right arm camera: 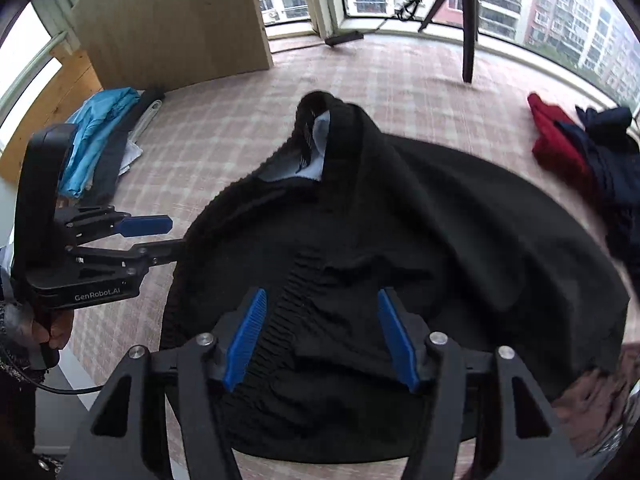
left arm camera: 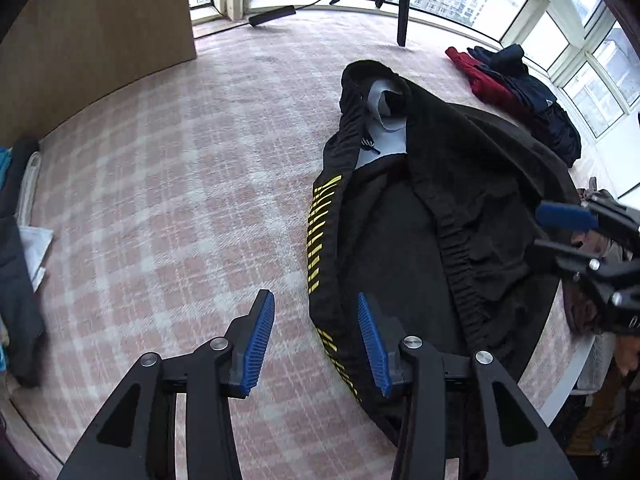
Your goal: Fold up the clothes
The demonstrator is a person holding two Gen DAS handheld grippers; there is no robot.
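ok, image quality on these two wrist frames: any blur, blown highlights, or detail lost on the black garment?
Left wrist: mostly sharp, the yellow stripes crisp on the black garment; windows blown out; strong fisheye bending. Right wrist: black garment mostly one dark mass, ribbing faint; red clothes and right edge smeared; tripod soft.

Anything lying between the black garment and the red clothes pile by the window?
Only bare plaid carpet between black garment and red clothes, clearest in the right wrist view.
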